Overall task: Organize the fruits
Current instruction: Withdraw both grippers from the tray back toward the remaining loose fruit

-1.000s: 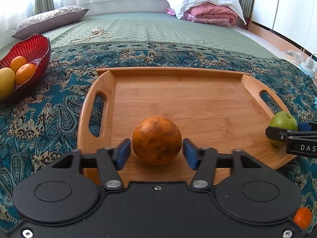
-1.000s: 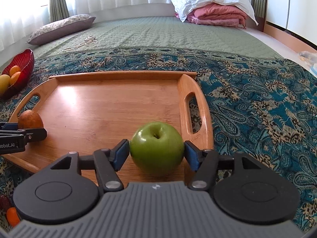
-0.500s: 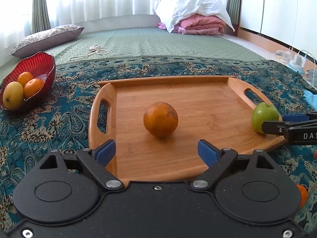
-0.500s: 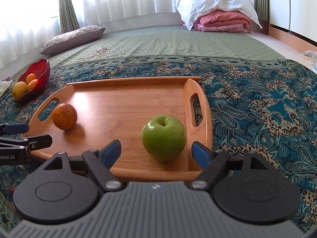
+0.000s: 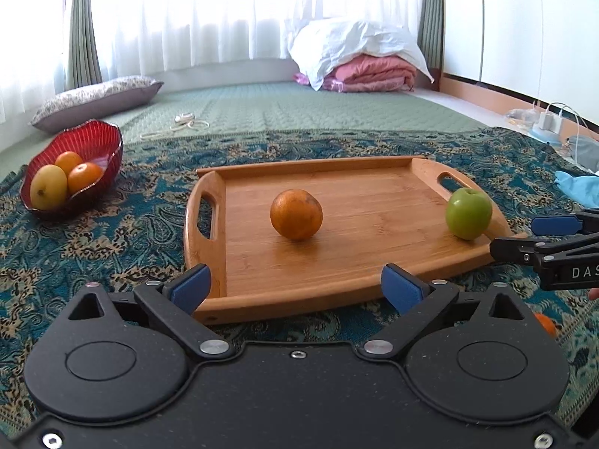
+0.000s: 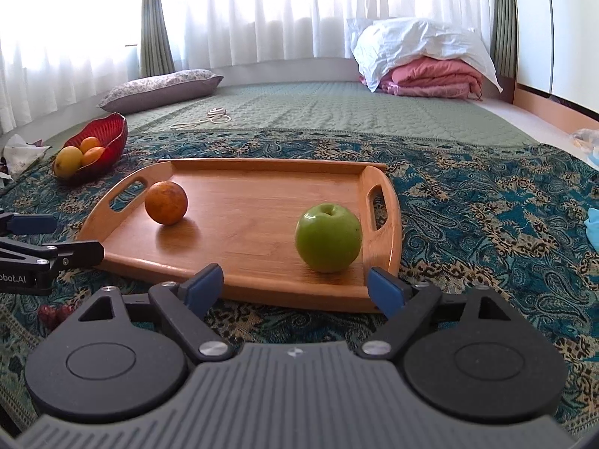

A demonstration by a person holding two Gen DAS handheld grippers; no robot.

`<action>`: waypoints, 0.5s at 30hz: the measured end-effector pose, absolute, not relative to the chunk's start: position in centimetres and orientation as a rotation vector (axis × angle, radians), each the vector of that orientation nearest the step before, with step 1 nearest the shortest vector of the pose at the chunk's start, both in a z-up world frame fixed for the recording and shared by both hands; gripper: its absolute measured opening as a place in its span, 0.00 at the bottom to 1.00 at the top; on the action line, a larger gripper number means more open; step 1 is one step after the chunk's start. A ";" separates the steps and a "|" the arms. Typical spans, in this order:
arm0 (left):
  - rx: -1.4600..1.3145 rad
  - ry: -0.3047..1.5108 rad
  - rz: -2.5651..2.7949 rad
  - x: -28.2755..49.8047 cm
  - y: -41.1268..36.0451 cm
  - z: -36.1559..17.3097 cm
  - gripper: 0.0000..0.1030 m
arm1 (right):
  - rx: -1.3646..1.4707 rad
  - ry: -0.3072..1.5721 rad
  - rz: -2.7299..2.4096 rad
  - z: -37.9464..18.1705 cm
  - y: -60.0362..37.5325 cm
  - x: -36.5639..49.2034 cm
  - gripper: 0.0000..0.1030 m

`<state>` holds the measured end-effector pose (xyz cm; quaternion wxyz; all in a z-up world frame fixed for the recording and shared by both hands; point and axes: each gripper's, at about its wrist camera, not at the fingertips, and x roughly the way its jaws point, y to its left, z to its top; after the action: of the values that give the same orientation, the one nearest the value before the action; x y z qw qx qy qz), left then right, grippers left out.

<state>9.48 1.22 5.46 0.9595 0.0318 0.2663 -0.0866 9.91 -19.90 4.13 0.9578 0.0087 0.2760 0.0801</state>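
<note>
- Both released: left hand-held gripper [image 5: 295, 288] and right hand-held gripper [image 6: 295, 286] just spread wide, empty.
- Orange [image 5: 296, 214] mid-frame, apple [image 6: 328, 237] right, on tray [image 6: 262, 262].
- Withdraw straight back, avoiding nudges.

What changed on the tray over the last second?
Both grippers let go and backed away: the left gripper opened off the orange, the right gripper off the green apple, jaws just widening, nothing between them. Both fruits stay put on the wooden tray; the red bowl is unchanged.
</note>
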 end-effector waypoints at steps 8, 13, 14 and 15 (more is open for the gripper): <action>0.079 0.503 -0.193 6.4 1.3 4.9 0.98 | -0.008 0.511 0.167 3.5 -19.2 6.9 0.93; 0.088 0.510 -0.182 5.1 1.7 3.9 0.98 | -0.041 0.489 0.180 3.0 -18.7 5.4 0.97; 0.087 0.512 -0.177 4.9 1.8 3.7 0.98 | -0.049 0.487 0.183 2.9 -18.5 5.1 0.98; 0.085 0.514 -0.172 4.8 1.9 3.5 0.98 | -0.058 0.484 0.185 2.7 -18.4 4.8 0.99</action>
<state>4.76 1.91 3.52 0.9627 0.0421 0.2536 -0.0849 4.83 -18.40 2.69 0.9662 -0.0286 0.2392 0.0915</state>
